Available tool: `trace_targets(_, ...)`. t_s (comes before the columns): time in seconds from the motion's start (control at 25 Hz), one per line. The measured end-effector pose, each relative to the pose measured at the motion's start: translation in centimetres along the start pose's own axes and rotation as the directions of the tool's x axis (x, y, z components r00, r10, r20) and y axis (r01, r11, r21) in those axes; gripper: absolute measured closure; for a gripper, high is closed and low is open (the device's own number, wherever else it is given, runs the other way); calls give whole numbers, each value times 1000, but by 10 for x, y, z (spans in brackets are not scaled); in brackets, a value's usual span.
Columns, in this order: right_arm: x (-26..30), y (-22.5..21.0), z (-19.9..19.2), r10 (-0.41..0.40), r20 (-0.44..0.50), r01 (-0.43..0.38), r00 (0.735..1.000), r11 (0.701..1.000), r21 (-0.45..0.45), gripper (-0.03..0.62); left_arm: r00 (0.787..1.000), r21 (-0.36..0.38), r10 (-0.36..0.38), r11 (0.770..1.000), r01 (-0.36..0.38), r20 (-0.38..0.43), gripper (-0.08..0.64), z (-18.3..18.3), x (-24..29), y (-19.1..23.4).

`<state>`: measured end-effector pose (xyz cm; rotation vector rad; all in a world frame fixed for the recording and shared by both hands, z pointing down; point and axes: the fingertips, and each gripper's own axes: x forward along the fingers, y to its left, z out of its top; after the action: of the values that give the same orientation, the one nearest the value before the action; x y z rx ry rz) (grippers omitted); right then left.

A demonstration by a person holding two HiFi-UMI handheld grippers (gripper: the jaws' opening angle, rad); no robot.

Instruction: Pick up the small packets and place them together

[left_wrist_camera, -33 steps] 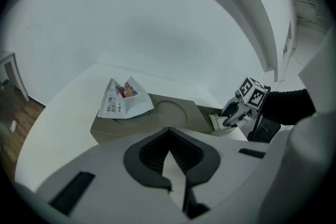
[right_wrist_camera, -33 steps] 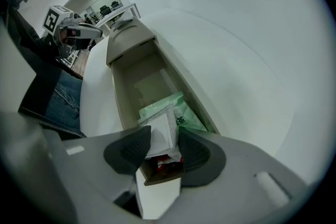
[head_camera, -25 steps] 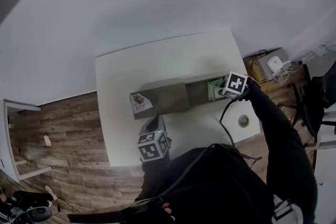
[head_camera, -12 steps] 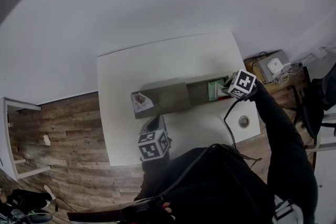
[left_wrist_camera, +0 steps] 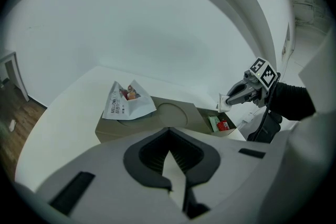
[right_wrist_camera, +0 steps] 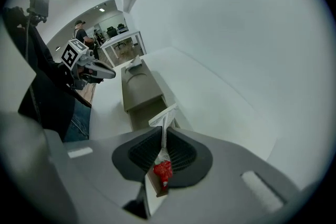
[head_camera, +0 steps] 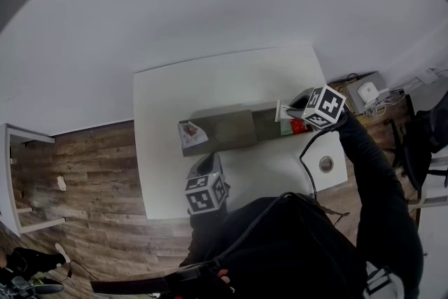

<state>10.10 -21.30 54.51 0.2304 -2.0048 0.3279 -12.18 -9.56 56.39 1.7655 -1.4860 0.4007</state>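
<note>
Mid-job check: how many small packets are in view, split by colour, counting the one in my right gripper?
White: 2 (printed white packet on the grey cardboard box; white sachet held by the right gripper)
Green: 1 (green packet in the box's open compartment)
Red: 1 (red packet beside it)
Total: 4

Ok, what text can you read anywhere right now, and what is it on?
"MELLOW": on the white packet lying on the tan box; the line below it is too small.
Print on the held packet in the right tool: unreadable.
Print on the green packet and red packet inside the box: too small.
</note>
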Motion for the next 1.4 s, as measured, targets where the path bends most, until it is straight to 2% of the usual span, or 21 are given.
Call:
trace_targets(0.32,22,31,72,79,77,-70,994,991,-117,563,1000,-17,17,1000,-17,14,560,-3,-8,5)
trace_targets(0.64,56,56,125,176,110,-158,978,975,-154,563,999,-39,39,999,-38,18,560,-6,-17,15)
trace_targets(1.12,90,81,159,254,66,-237,965,953,-191,563,998,-60,58,997,-57,20,560,-9,-22,27)
trace_targets(1.4,106,97,164,271,7,-262,962,935,-237,563,998,-62,58,997,-56,17,560,-10,-22,28)
